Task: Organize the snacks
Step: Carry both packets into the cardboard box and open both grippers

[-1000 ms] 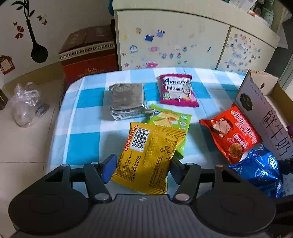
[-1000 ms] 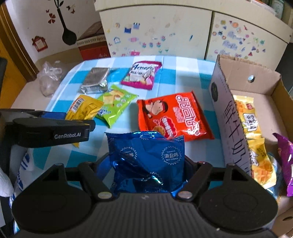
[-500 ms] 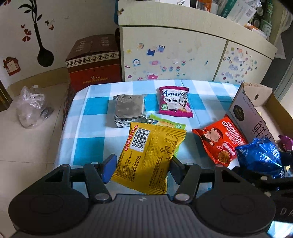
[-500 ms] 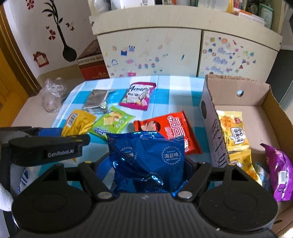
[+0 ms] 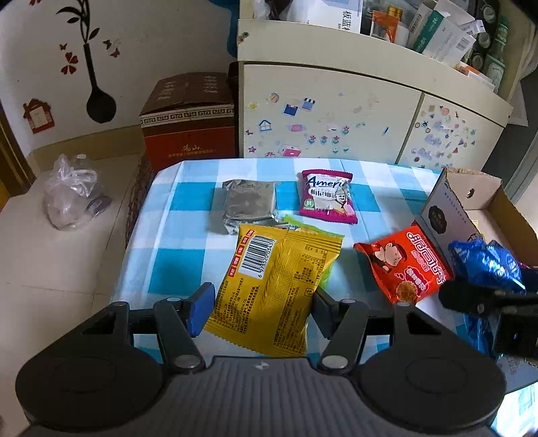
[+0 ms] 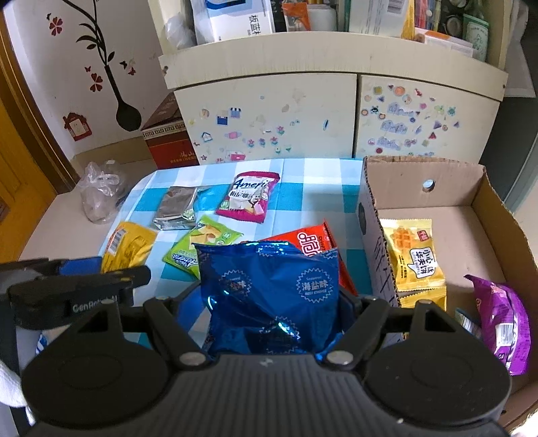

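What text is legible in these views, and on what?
"Ameri": pink packet on the tablecloth, rest blurred.
"海盐味 BEST CHOICE": blue bag in the right gripper.
"小心 华夫饼": yellow packet in the cardboard box.
"GenRob..AI", partly hidden: left gripper.
"板蓝": white carton on the cabinet.
Barcode digits on the yellow bag and the red packet's lettering: unreadable.
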Tool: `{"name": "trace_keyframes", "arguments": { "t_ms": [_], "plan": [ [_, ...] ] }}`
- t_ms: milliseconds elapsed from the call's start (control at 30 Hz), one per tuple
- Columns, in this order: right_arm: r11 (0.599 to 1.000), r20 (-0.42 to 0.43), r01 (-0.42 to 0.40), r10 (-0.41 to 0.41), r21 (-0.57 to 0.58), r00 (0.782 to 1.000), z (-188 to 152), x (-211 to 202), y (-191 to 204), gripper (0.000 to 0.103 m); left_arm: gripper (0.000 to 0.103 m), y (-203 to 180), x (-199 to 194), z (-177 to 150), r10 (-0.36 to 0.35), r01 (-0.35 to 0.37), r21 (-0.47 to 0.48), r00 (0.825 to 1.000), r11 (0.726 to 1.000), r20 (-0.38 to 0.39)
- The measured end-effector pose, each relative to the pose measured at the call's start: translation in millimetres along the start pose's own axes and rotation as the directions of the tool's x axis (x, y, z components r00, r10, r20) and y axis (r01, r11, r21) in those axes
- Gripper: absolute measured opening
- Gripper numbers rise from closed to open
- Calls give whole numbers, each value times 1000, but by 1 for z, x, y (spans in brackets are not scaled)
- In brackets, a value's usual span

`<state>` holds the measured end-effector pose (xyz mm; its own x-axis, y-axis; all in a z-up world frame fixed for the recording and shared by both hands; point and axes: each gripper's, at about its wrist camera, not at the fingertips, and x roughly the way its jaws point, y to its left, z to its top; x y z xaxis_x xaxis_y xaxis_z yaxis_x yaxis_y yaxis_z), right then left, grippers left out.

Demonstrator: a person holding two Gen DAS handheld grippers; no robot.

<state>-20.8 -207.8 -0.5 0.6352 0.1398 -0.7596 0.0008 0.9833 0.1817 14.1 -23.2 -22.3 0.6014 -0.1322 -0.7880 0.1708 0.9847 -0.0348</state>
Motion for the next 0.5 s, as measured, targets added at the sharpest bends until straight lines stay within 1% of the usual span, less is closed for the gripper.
{"name": "trace_keyframes", "arguments": {
  "t_ms": [133, 233, 333, 500],
  "plan": [
    [1000, 9, -4, 4, 2, 1000, 1, -3, -1, 78, 66, -2, -5, -10, 6, -6, -3, 1000, 1000, 6],
    [1000, 21, -6, 6, 10, 1000, 4, -7, -4, 78, 66, -5, -9, -17, -11, 11, -19, 1000, 1000, 6],
    [1000, 39, -4, 3, 20, 999, 6, -15, -8, 78, 66, -10, -14, -22, -22, 22, -10, 1000, 1000, 9],
    [998, 74, -1, -3, 64, 997, 11, -29, -25, 78, 66, -23, -23, -22, -41, 42, -9, 999, 999, 22]
  ]
}}
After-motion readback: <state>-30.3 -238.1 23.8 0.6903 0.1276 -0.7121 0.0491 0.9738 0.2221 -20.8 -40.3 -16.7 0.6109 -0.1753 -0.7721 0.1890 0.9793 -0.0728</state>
